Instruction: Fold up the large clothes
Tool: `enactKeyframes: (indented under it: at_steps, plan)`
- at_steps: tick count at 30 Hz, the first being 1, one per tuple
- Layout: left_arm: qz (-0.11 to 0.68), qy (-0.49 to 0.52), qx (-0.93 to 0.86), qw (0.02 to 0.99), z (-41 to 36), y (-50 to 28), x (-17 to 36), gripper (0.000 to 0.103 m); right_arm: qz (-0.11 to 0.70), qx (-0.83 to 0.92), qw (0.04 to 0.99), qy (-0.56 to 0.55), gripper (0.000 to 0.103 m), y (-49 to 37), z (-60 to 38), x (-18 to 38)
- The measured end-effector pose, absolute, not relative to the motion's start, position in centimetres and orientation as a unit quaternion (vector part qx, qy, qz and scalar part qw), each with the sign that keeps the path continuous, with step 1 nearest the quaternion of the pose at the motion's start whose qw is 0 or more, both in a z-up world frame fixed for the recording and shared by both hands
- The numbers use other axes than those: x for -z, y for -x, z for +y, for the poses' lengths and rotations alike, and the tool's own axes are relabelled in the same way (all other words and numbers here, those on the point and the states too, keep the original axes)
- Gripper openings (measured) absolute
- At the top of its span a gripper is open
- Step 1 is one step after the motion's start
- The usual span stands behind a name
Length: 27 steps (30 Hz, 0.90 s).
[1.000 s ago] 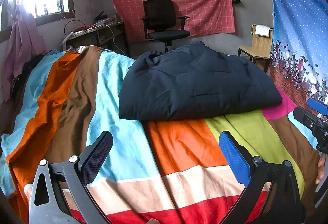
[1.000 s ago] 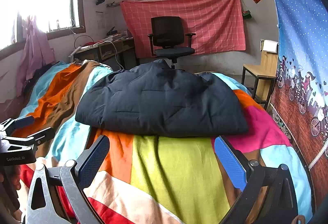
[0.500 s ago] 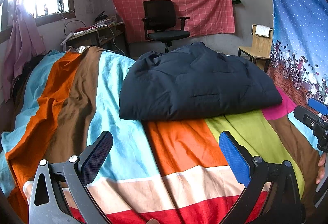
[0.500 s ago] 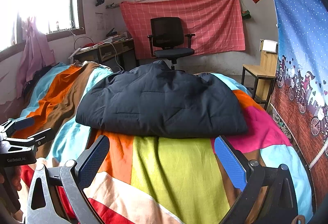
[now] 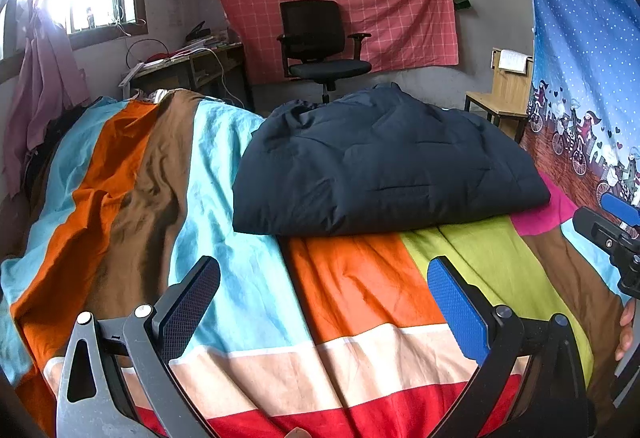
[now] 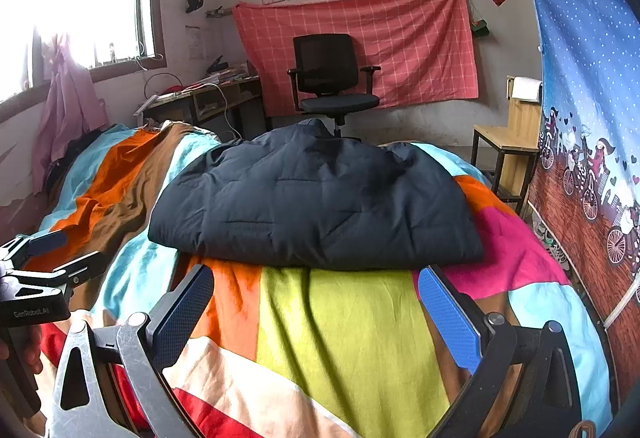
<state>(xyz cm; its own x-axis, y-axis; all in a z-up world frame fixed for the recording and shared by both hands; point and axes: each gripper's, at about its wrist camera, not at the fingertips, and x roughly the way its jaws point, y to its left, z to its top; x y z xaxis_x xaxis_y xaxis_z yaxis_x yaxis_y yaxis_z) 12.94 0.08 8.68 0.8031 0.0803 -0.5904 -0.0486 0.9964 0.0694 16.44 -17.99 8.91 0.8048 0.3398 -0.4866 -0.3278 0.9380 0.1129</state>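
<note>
Here, the left gripper (image 5: 324, 302) is hovering low over the striped bedsheet (image 5: 352, 286), jaws spread wide, nothing between the pads, clear of the cloth. The right gripper (image 6: 316, 302) is doing likewise, spread and empty; seen from the left wrist it is showing at about 3 o'clock, with the person's fingers (image 5: 624, 330) just under it. From the right wrist, the left tool is sitting at 9 o'clock. Outward at 12 o'clock from both grippers, the dark quilted jacket (image 6: 316, 205) is lying on the sheet, already folded into a compact bundle, near edge facing the tools, apart from them with bare sheet between. Judging by its shape, the folding is looking near done or done; any remaining step would be a last halving or a tidy-up. To do that well: be approaching both near corners at once, one tool per corner, sliding the lower finger under all layers before closing, since padded fabric is springy and slick and an upper layer alone would peel off. Lift evenly, carry toward 12 o'clock, press down before releasing. Beyond the bed, at 12 o'clock, an office chair (image 5: 320, 41) is standing before a red checked wall cloth (image 5: 404, 13); a wooden chair (image 6: 508, 141) is sitting at 2 o'clock.
</note>
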Motion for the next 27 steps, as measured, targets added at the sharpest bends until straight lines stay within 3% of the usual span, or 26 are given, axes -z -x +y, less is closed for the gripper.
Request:
enactKeyframes:
  at_steps: [27]
  plan:
    - [0.309,-0.023,-0.035,0.950,-0.17,-12.73,-8.57,0.102,0.261,-0.177,0.949,-0.017,0.103,-16.38,-17.39,-8.92]
